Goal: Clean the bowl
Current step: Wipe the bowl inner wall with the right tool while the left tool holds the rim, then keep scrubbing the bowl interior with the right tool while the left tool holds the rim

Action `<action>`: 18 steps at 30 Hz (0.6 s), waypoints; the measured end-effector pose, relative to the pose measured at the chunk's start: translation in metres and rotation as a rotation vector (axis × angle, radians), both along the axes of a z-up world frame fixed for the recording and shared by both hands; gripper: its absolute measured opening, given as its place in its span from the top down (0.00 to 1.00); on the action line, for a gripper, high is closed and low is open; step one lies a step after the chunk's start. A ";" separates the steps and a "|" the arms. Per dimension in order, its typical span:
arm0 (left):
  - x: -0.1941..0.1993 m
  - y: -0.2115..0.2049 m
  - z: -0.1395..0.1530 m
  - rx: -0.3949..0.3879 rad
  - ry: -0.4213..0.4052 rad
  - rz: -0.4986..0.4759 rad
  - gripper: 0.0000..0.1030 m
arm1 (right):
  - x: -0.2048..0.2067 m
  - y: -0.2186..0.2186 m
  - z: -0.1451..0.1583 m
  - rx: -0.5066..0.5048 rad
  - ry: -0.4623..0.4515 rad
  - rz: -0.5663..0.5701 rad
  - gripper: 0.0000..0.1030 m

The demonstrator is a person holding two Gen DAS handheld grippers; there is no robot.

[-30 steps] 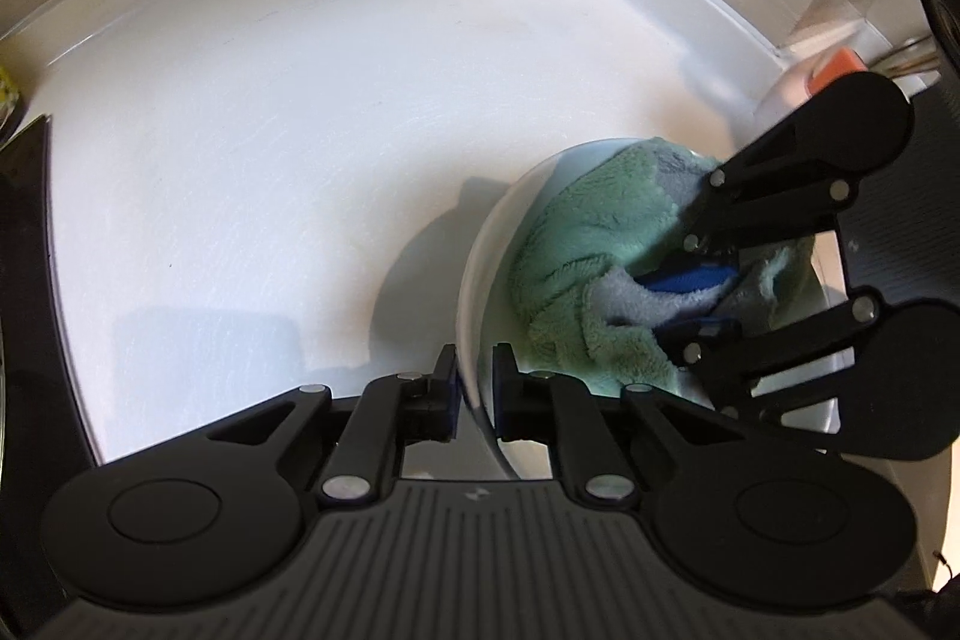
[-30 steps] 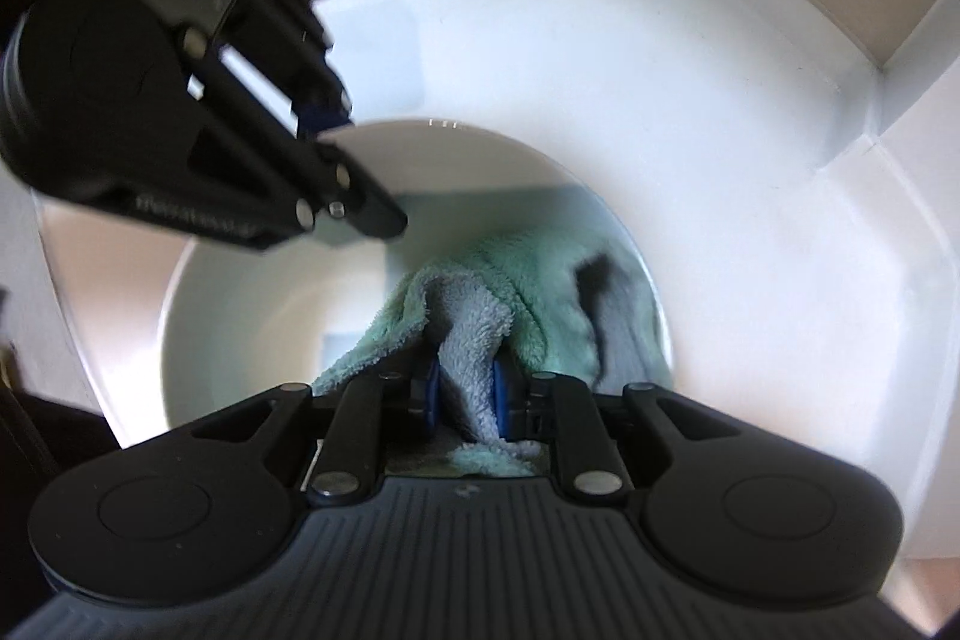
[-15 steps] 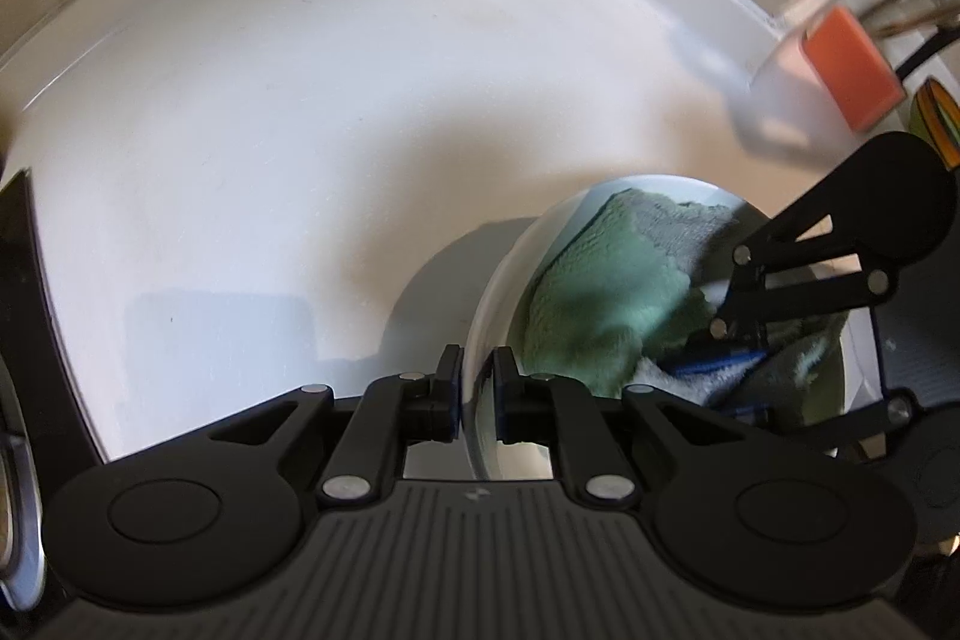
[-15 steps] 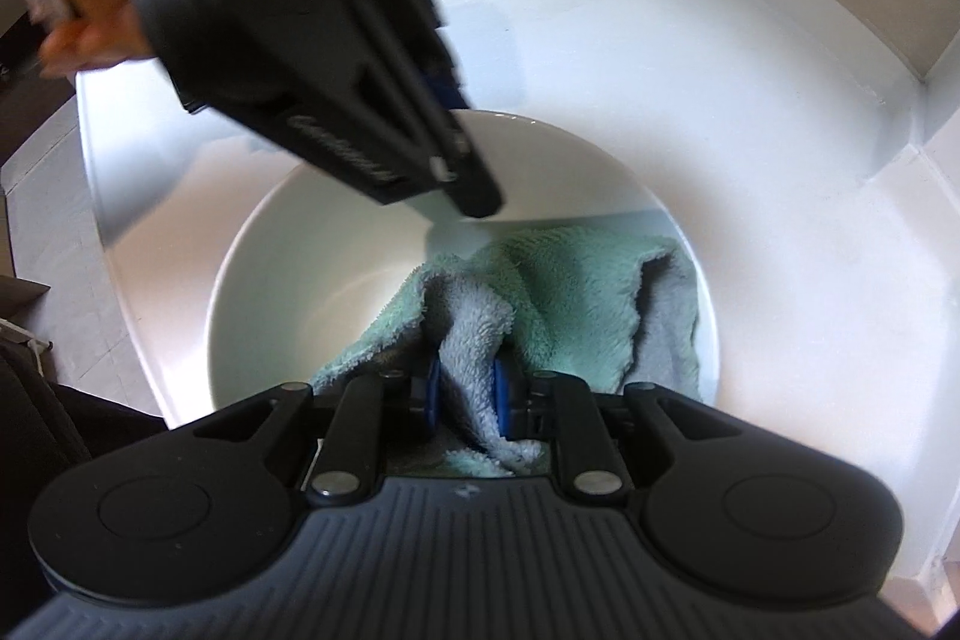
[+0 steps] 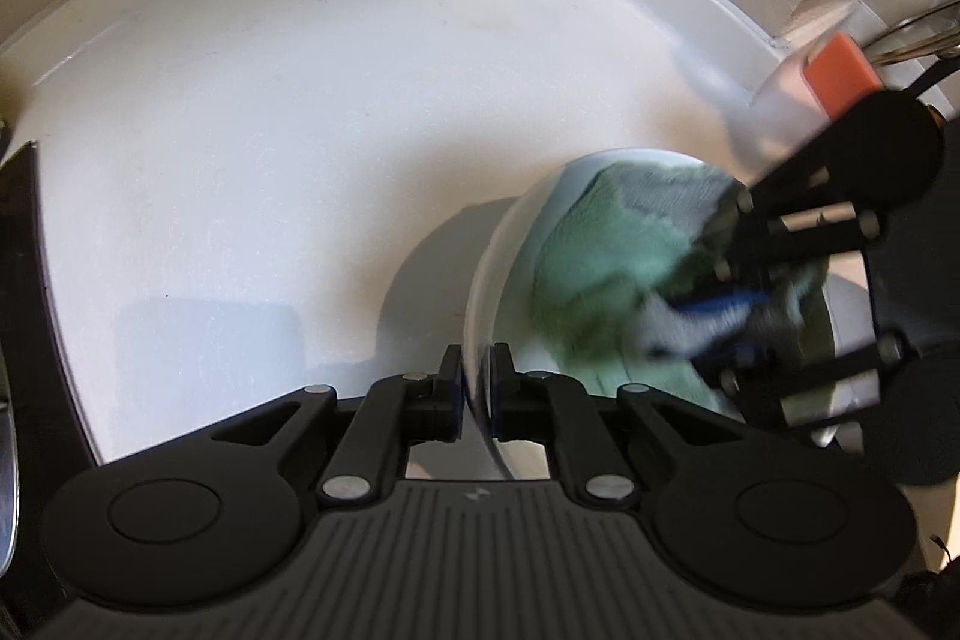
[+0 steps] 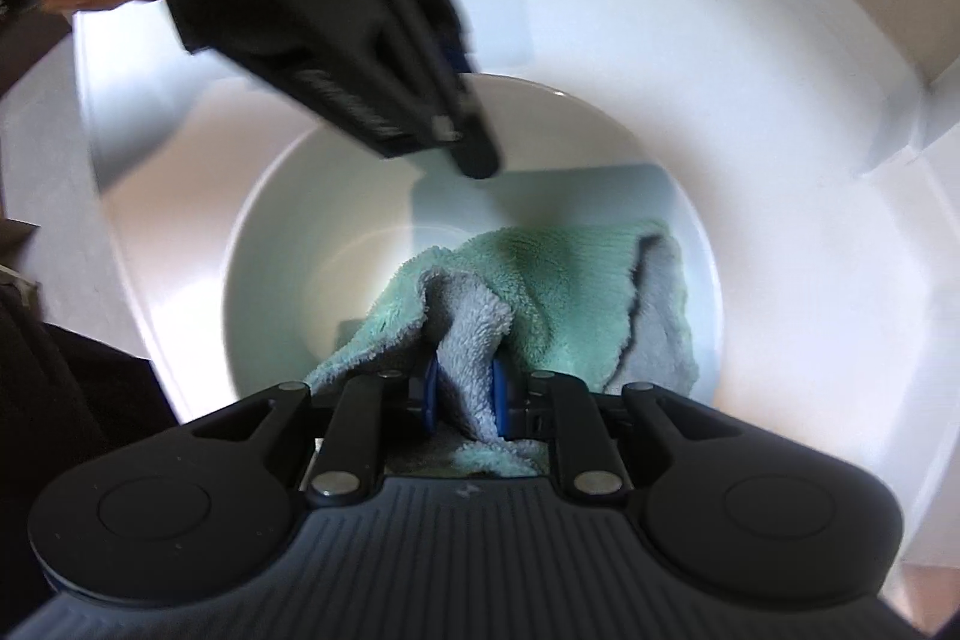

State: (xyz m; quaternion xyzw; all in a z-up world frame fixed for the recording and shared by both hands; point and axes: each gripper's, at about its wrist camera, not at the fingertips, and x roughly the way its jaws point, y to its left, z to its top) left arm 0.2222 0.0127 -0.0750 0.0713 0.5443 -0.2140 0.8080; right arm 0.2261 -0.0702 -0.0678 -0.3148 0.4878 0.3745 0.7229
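White ceramic bowl (image 6: 282, 232) sits on white glossy counter (image 5: 240, 130), at 4 o'clock in left wrist view, dead centre in right. Left gripper (image 5: 477, 376) clamped on bowl's near rim, one finger inside, one outside the wall. Right gripper (image 6: 465, 394) pinched on a fold of fluffy green-and-grey microfibre cloth (image 6: 558, 280); cloth lies inside bowl w/ its bulk toward 3 o'clock in right view. Orange block (image 5: 840, 70) at 2 o'clock beyond bowl, left view; blurred.

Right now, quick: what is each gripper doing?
Left gripper: closed on the rim of the white bowl.
Right gripper: closed on the green-and-grey cloth, inside the bowl.
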 end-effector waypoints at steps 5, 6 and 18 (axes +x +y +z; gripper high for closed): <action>-0.007 0.002 0.000 0.003 -0.017 0.051 0.95 | 0.009 -0.009 -0.002 0.105 -0.027 -0.071 0.86; -0.009 0.003 0.000 0.005 -0.016 0.052 0.95 | 0.010 -0.010 -0.003 0.124 -0.018 -0.079 0.85; 0.006 -0.005 0.011 0.040 -0.044 -0.038 0.89 | -0.008 -0.006 0.000 0.168 0.055 0.016 0.85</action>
